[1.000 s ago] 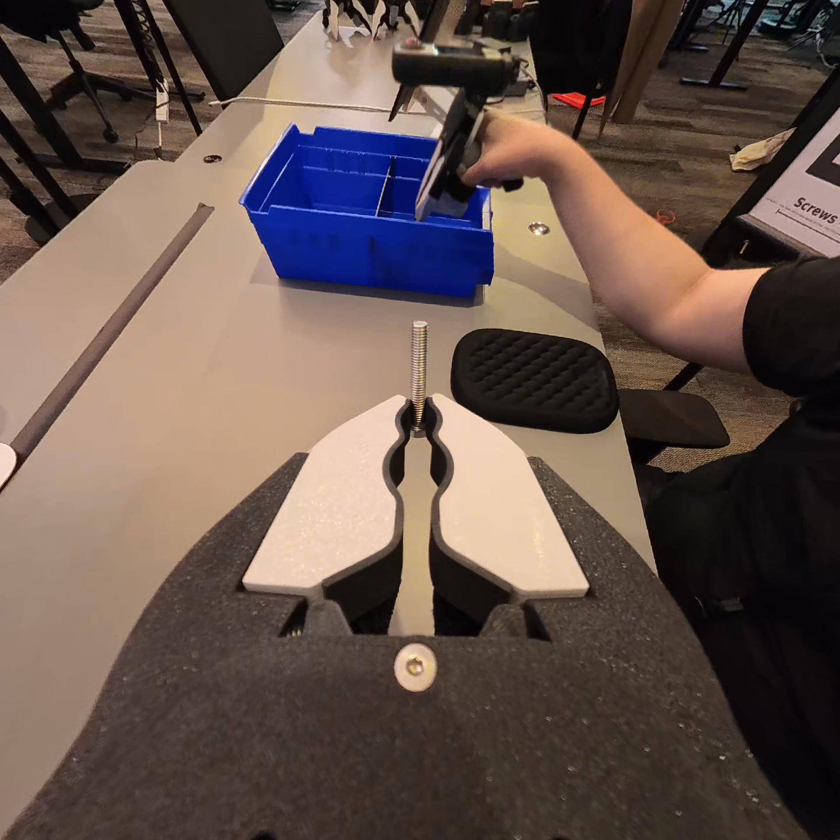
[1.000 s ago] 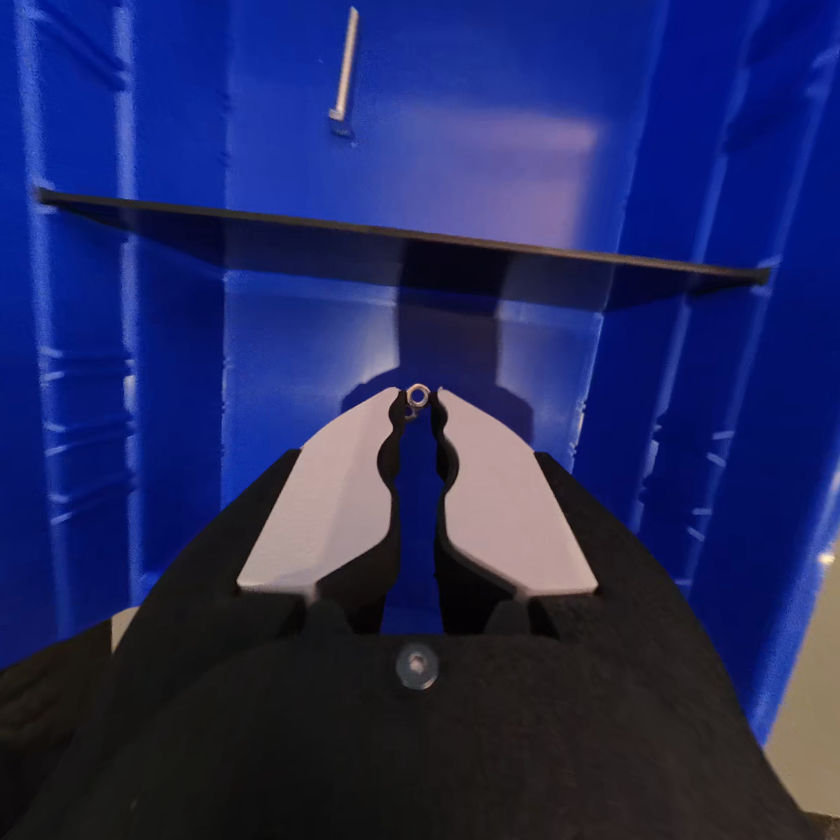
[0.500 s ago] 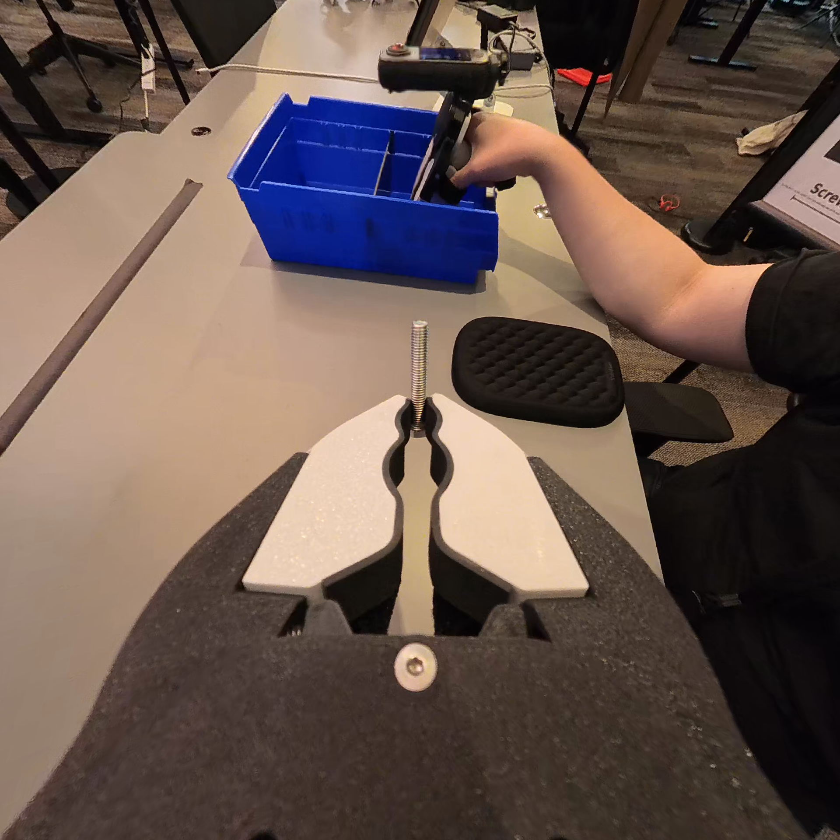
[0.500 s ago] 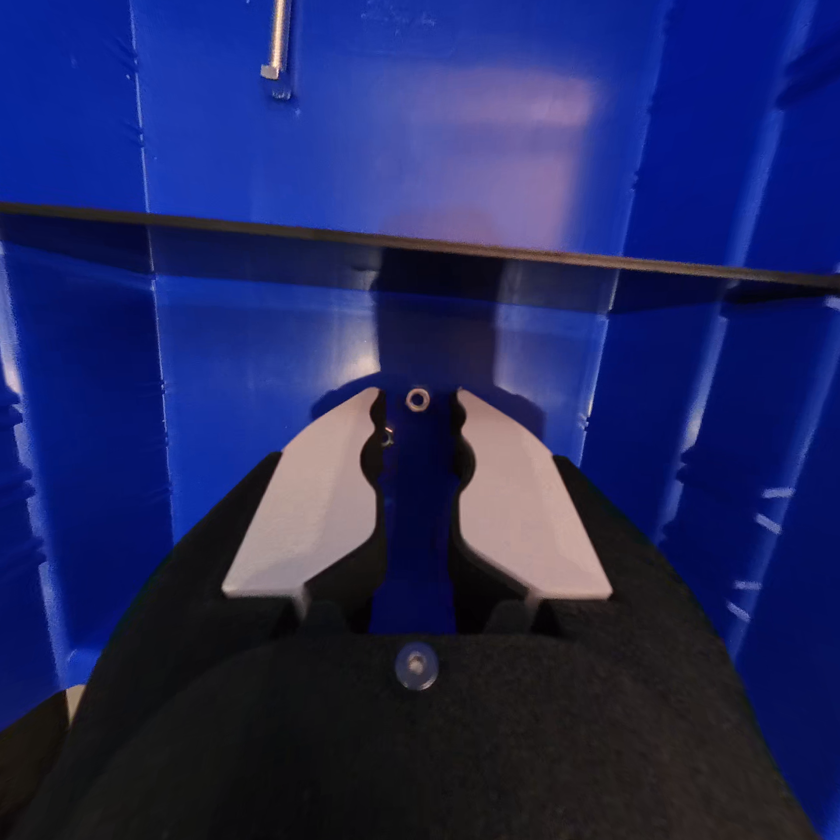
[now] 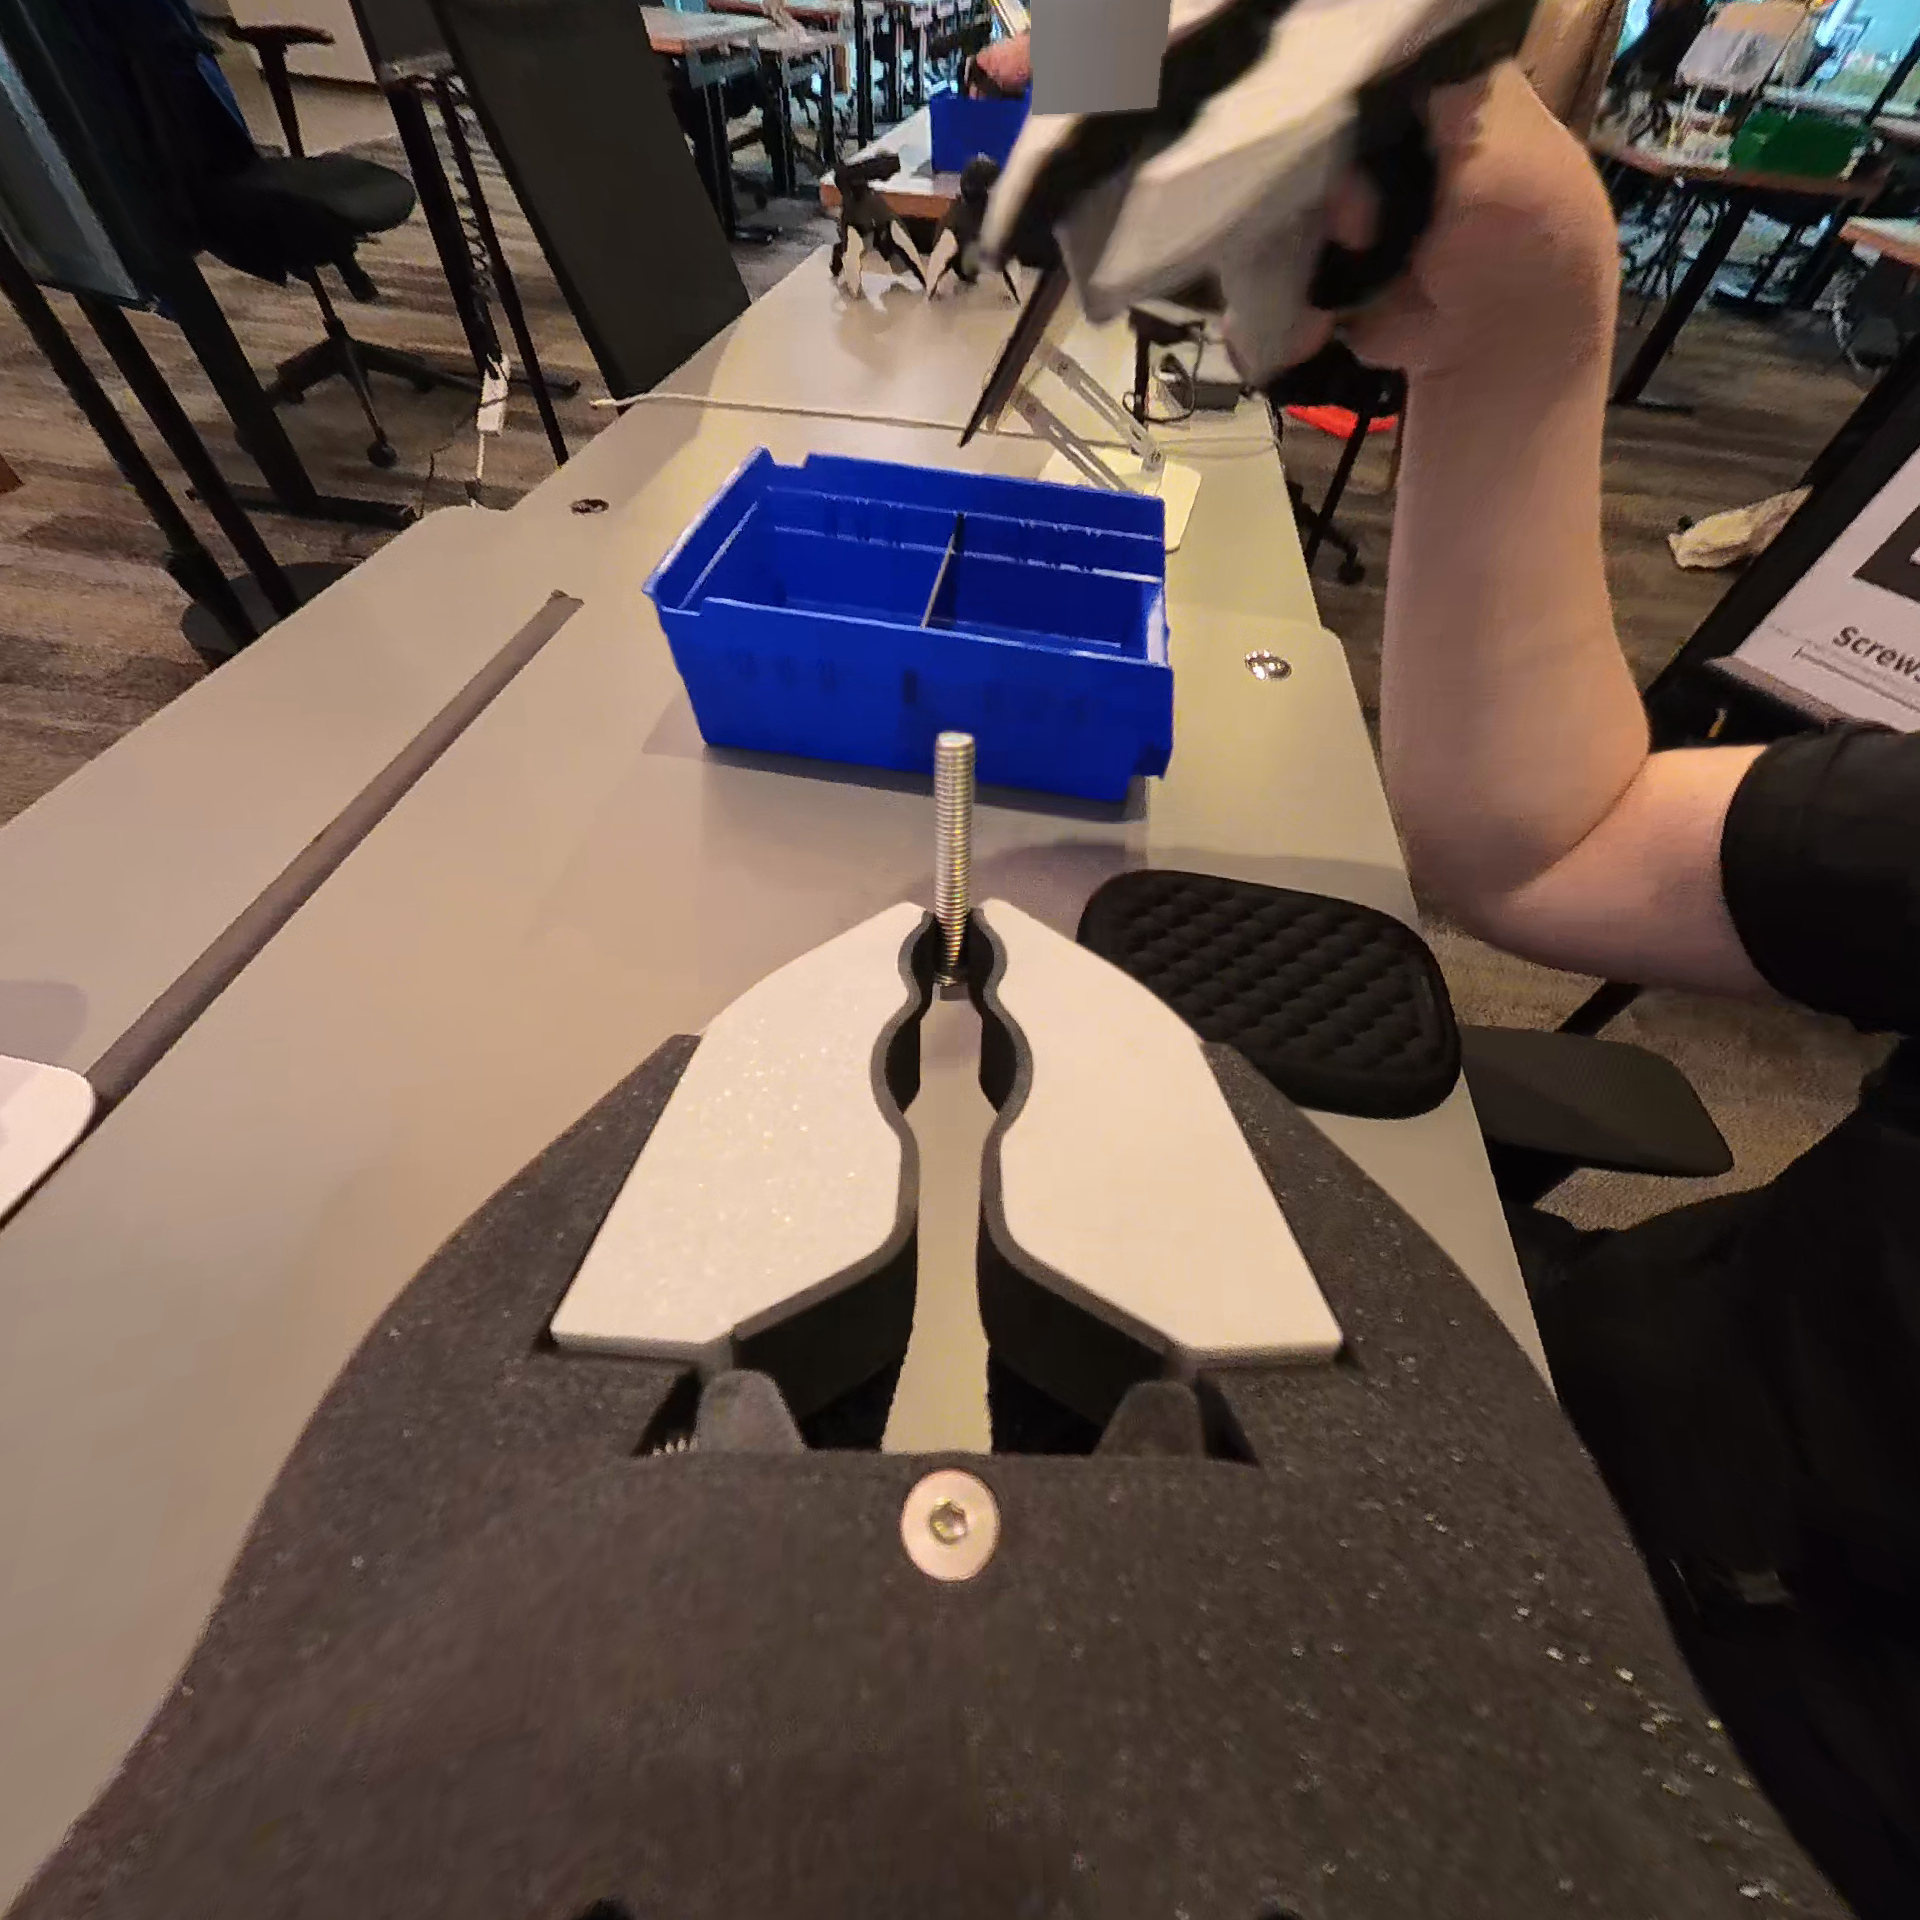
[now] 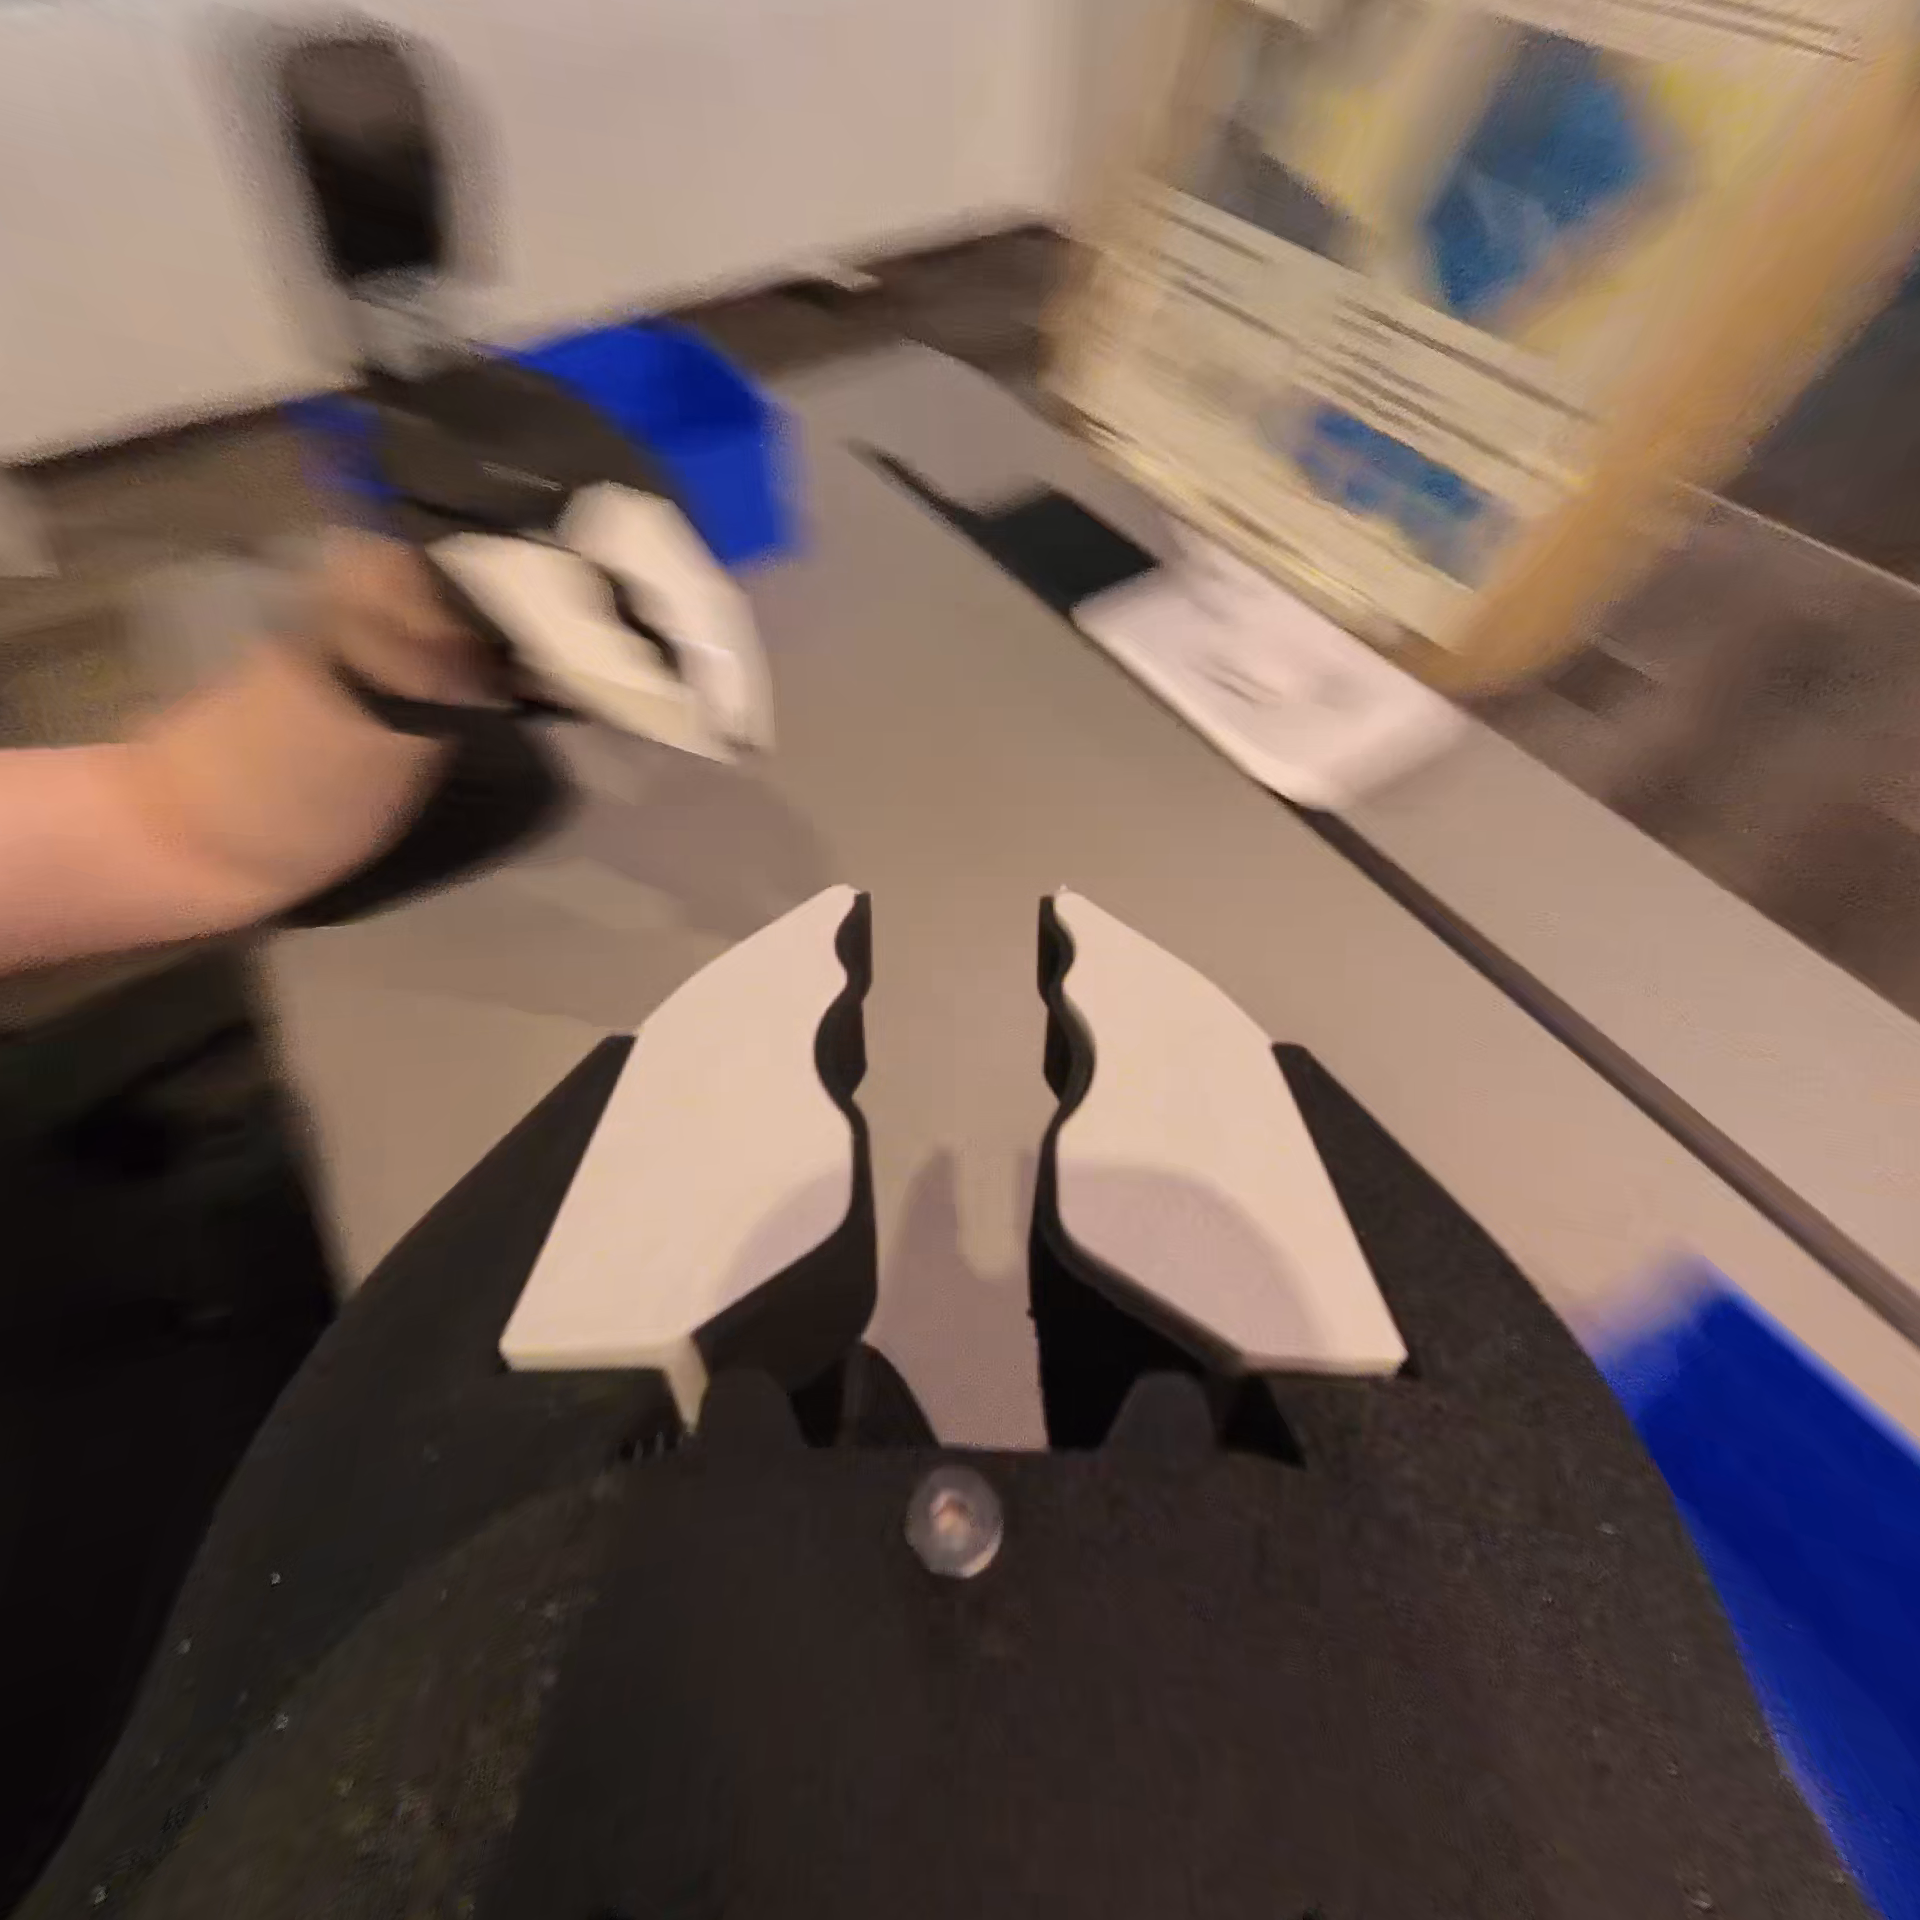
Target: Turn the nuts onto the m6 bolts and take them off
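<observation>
My left gripper (image 5: 954,920) is shut on the head end of a threaded silver bolt (image 5: 954,821), which stands upright above the grey table (image 5: 468,935); no nut shows on it. The left gripper also shows blurred in the right wrist view (image 6: 740,694). My right gripper (image 6: 954,914) is open and empty, held high over the table. In the left wrist view it (image 5: 1060,244) is a blur at the top right, above the blue divided bin (image 5: 914,665). No nut is visible in either view.
A black textured pad (image 5: 1268,997) lies right of the bolt. A person's forearm (image 5: 1496,623) rises at the right. A groove (image 5: 312,862) runs along the table's left. A corner of the bin (image 6: 1787,1455) is at the right view's lower right. White sheets (image 6: 1278,665) lie on the table's far side. Left tips to right tips: about 15 cm.
My right gripper opened over a nut in the bin, then lifted out empty and swung up and towards the left gripper. The left gripper still holds the bolt.
</observation>
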